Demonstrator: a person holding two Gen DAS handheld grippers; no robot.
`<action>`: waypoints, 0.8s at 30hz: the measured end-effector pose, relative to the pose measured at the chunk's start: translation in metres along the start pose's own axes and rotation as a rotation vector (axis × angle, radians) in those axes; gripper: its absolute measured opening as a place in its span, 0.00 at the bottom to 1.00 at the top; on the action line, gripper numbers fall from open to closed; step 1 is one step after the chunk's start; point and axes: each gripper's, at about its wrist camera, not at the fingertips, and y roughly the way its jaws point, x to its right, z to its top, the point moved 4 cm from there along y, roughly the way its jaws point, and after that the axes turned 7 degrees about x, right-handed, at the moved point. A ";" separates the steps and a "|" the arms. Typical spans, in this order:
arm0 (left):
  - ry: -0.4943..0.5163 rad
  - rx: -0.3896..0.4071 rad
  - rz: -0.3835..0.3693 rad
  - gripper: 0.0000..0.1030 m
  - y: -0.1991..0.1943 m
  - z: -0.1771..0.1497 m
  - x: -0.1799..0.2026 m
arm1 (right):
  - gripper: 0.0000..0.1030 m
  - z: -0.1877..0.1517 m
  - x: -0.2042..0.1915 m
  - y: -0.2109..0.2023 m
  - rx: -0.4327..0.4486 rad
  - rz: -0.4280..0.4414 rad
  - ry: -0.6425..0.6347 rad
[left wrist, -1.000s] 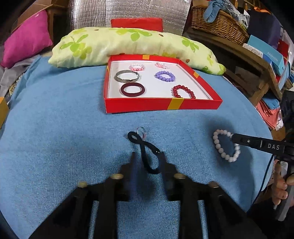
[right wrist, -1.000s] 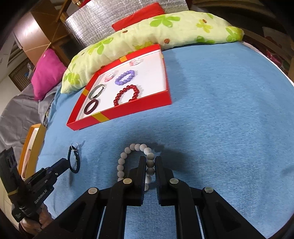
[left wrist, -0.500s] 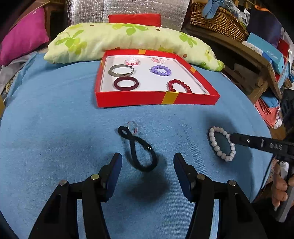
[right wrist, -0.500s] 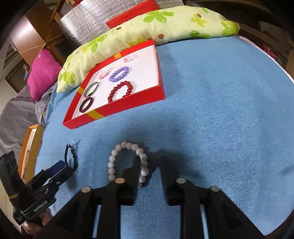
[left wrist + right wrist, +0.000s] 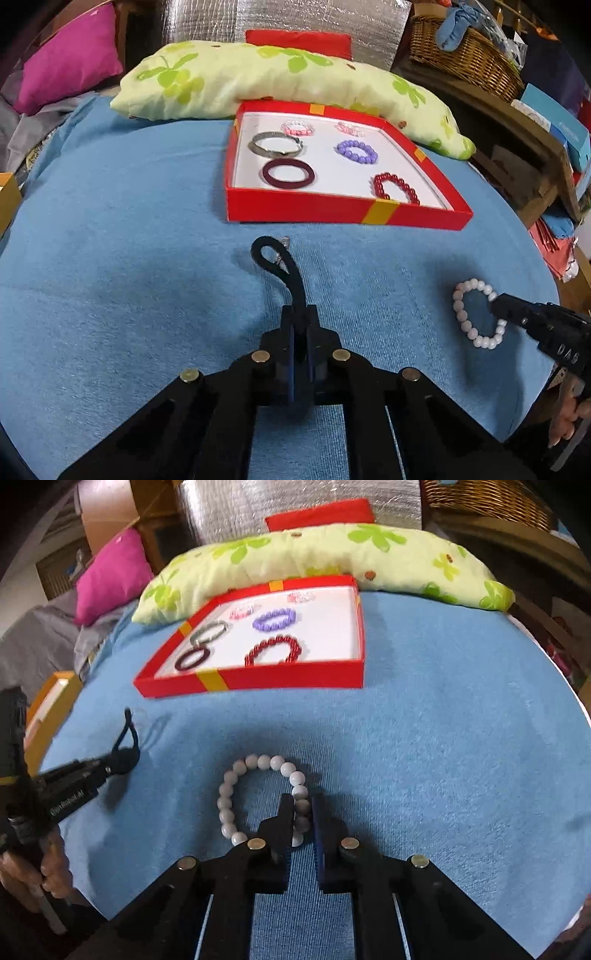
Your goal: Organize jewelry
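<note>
Half a second ago our left gripper point(image 5: 300, 314) stood wide around the black cord point(image 5: 286, 271); its jaws have just been closing and are now pinching it on the blue cloth point(image 5: 129, 295). Our right gripper point(image 5: 302, 805), likewise closing, is now squeezing the white bead bracelet point(image 5: 258, 762), near the red tray point(image 5: 295, 212).

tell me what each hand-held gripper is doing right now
left hand-held gripper: just closed on the black cord
right hand-held gripper: just closed on the white bracelet
</note>
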 end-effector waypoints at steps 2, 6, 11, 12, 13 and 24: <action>-0.003 0.018 -0.007 0.05 -0.004 0.003 0.000 | 0.10 0.006 0.007 -0.006 0.020 0.024 0.047; 0.022 0.050 -0.030 0.05 -0.016 0.009 0.008 | 0.10 0.015 0.018 -0.018 0.068 0.059 0.121; 0.048 0.078 -0.068 0.05 -0.029 0.015 0.024 | 0.10 0.028 0.027 -0.025 0.109 0.127 0.221; 0.056 0.081 -0.073 0.05 -0.031 0.016 0.028 | 0.10 0.030 0.030 -0.026 0.114 0.142 0.246; 0.064 0.081 -0.078 0.05 -0.032 0.016 0.032 | 0.10 0.031 0.031 -0.026 0.117 0.149 0.261; 0.073 0.095 -0.057 0.05 -0.040 0.024 0.041 | 0.10 0.036 0.016 -0.035 0.168 0.197 0.268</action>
